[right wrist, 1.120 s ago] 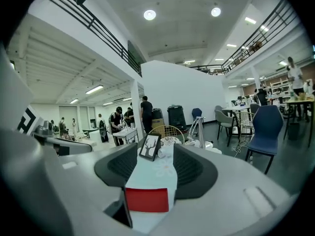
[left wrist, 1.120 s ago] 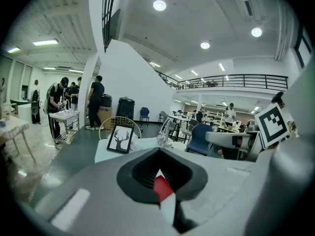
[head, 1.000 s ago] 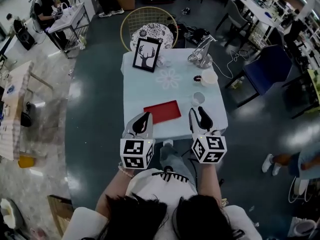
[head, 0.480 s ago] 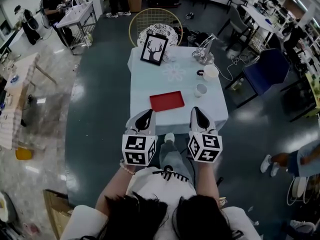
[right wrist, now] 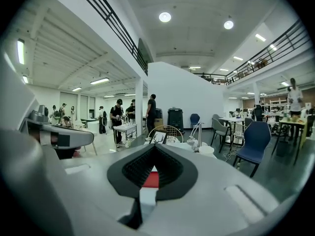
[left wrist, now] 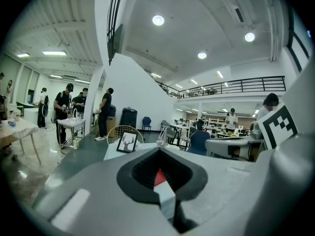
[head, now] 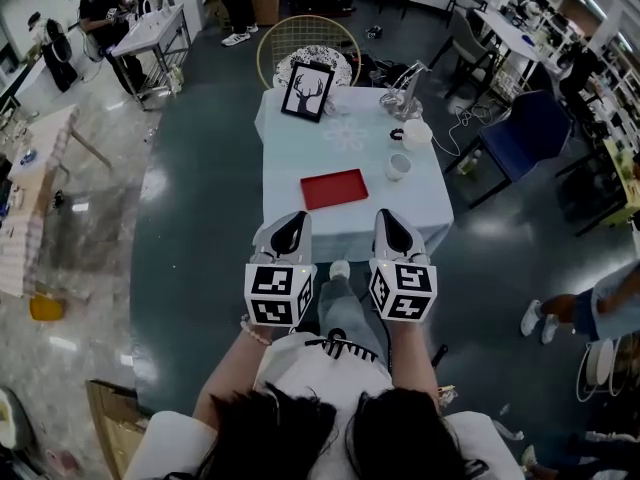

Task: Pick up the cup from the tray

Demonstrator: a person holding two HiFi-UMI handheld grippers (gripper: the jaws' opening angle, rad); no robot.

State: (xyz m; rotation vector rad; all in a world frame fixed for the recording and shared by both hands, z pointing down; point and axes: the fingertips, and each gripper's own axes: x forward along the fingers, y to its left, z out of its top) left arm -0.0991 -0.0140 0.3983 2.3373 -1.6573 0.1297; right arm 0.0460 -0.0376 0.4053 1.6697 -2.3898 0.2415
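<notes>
Just right of flat red tray (head: pixel 335 188), small white ceramic cup (head: pixel 398 167) is noted directly beyond right gripper (head: pixel 388 220), farther from left gripper (head: pixel 294 222) (both closed, empty).

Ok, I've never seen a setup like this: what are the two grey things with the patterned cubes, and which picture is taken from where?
There is no robot. A person holds a two-jaw gripper in each hand: the left gripper and the right gripper. The marker cubes are part of them. The head view comes from a camera on the person's head, looking down. The two gripper views ride on the grippers and look along their jaws, which are together with nothing between them. Ahead stands a table with a red tray, a white cup on the cloth right of the tray, not on it, and a framed deer picture.
</notes>
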